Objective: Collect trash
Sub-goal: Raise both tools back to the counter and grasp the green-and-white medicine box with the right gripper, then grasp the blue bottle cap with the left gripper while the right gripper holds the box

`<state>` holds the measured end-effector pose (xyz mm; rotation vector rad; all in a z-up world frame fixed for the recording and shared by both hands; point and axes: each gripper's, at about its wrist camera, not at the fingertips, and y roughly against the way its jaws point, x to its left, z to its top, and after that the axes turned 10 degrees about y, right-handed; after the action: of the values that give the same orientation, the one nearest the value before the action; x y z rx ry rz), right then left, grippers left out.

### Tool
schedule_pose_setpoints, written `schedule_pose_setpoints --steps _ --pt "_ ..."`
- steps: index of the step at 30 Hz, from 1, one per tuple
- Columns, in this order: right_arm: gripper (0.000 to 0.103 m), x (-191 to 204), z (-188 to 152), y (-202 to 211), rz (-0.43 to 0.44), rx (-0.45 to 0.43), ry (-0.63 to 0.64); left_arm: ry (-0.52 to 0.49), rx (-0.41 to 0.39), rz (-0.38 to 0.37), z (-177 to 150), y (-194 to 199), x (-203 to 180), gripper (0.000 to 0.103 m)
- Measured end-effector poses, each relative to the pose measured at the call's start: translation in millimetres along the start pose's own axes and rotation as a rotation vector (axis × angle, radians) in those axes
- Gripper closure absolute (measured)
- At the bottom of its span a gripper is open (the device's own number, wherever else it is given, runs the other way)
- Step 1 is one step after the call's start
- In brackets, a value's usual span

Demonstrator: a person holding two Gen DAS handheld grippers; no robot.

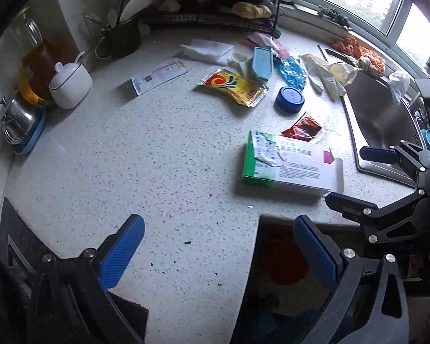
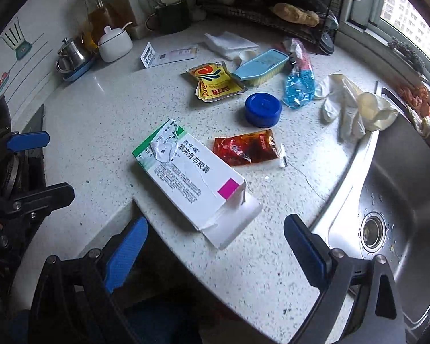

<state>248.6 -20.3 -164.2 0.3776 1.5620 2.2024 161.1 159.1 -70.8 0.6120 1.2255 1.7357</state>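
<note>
Only right view shows sink drain (image 2: pixel 373 230) | left tongs (image 1: pixel 219 253) wide | right tongs (image 2: pixel 216 248) wide, empty

A torn white-and-green medicine box (image 2: pixel 190 177) lies flat near the counter's front edge, its end flap open and hanging just past the notch in the edge; a magenta square marks its top face. Just beside it, toward the sink, lies a flattened red sauce packet (image 2: pixel 248 146). Farther back sits a round blue lid (image 2: pixel 263 109), and behind that a crumpled yellow sachet (image 2: pixel 215 81) with a red swirl. A crinkled blue plastic wrapper (image 2: pixel 298 84) lies right of the lid. Pale used gloves (image 2: pixel 349 109) drape over the sink rim. A flat white paper box (image 2: pixel 169 54) lies well back
</note>
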Motion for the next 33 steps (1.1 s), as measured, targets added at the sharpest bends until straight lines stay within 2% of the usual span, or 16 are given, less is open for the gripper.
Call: schedule_pose_setpoints --steps 6,9,13,17,22,30,33 --pt "0.008 9 31 -35 0.030 0.083 0.121 0.038 0.061 0.009 7 -28 19 0.000" --pt "0.022 16 39 -47 0.055 0.117 0.174 0.036 0.075 0.016 11 -32 23 0.000" --pt "0.024 23 49 -54 0.050 0.125 0.196 0.052 0.080 0.019 16 -35 29 0.000" --pt "0.032 20 48 -48 0.076 0.103 0.141 0.054 0.082 0.004 20 -32 30 0.000" --pt "0.036 6 28 -16 0.044 0.031 0.047 0.031 0.083 -0.039 33 -30 15 0.000" --pt "0.036 -41 -7 33 -0.068 -0.036 -0.172 -0.073 0.073 -0.142 68 -35 -44 0.000" --pt "0.037 -64 -18 41 -0.103 -0.045 -0.298 -0.107 0.063 -0.141 86 -45 -70 0.000"
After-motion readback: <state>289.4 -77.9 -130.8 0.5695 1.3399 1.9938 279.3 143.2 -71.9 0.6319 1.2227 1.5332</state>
